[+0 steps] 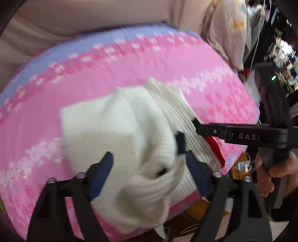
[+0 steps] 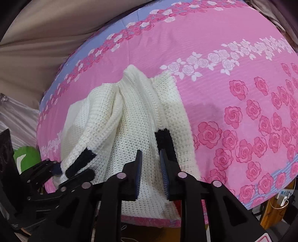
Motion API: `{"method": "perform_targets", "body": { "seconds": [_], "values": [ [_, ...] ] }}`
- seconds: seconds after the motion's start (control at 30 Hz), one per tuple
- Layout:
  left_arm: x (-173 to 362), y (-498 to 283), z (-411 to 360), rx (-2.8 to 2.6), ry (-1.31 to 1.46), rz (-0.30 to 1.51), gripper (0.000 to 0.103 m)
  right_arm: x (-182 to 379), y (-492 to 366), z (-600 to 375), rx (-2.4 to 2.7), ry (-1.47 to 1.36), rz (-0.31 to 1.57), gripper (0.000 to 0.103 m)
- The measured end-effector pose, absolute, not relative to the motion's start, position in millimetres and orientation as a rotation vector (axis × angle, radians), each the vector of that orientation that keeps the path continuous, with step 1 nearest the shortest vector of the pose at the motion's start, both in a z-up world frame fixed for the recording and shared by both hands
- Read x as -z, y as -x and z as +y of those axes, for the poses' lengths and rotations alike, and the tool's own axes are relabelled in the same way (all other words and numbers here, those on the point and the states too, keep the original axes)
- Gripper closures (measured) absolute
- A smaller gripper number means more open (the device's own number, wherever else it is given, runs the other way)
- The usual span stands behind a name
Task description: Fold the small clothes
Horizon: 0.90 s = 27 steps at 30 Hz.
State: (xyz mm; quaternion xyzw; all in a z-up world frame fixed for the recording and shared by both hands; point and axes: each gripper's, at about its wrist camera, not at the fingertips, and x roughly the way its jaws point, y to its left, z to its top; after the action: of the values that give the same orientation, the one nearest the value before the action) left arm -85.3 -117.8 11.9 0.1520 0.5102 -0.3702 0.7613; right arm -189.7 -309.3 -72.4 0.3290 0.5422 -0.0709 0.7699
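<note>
A small white knitted sweater (image 2: 134, 119) with black trim lies partly folded on a pink rose-patterned bed cover (image 2: 232, 55). It also shows, blurred, in the left wrist view (image 1: 119, 130). My left gripper (image 1: 149, 171) is open, its blue-padded fingers either side of a bunched white fold. In the right wrist view the left gripper (image 2: 54, 171) sits at the sweater's left edge by a black cuff (image 2: 80, 160). My right gripper (image 2: 150, 171) is open by a narrow gap, over the sweater's near edge beside a black trim strip (image 2: 164, 141). It also shows in the left wrist view (image 1: 197, 126).
The pink cover (image 1: 167, 61) spans a raised cushion with a lilac border. Beige fabric (image 1: 74, 16) lies behind it. A green object (image 2: 26, 156) sits at lower left. Wooden furniture with cables (image 2: 277, 204) stands at lower right. A cluttered room (image 1: 279, 55) lies beyond.
</note>
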Motion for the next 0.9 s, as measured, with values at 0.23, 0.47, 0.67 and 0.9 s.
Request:
{"method": "perform_targets", "body": {
  "seconds": [0.23,0.47,0.67,0.9],
  "values": [
    [3.4,99.9,-51.8,0.841,-0.318,1.229,0.018,61.0,158.7,-272.8,-0.007,-0.780,1.154,0.029],
    [62.1,141.3,-64.0,0.906,-0.382,1.297,0.023,99.5,119.1,-242.8,-0.027,-0.772,1.297,0.029],
    [65.1,134.2,-61.8,0.838,-0.236,1.321,0.053,69.7,120.0,-242.1,-0.101,-0.696,1.201,0.089],
    [68.4,150.8,-80.4,0.830,-0.207,1.316,0.052,53.2,156.9,-284.6,-0.025,-0.538,1.148,0.088]
  ]
}}
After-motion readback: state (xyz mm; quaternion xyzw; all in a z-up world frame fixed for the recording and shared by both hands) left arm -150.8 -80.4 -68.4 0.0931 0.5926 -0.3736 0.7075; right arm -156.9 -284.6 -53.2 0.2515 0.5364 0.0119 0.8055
